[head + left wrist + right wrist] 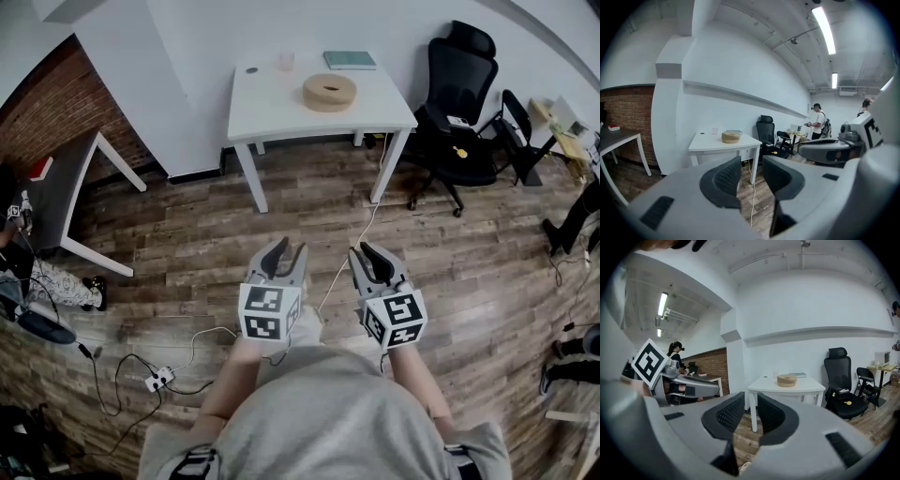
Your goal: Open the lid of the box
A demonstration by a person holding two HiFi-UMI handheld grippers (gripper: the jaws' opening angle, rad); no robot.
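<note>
A round tan box with its lid on stands on the white table far ahead of me, across the wooden floor. It also shows small in the left gripper view as the box and in the right gripper view as the box. My left gripper and right gripper are held side by side in front of my body, well short of the table. Both point toward it. The left gripper has a clear gap between its pads and holds nothing. The right gripper stands open by a narrower gap, also holding nothing.
A teal book and a small cup lie behind the box. A black office chair stands right of the table, a grey desk by the brick wall at left. Cables and a power strip lie on the floor. People stand at the room's edges.
</note>
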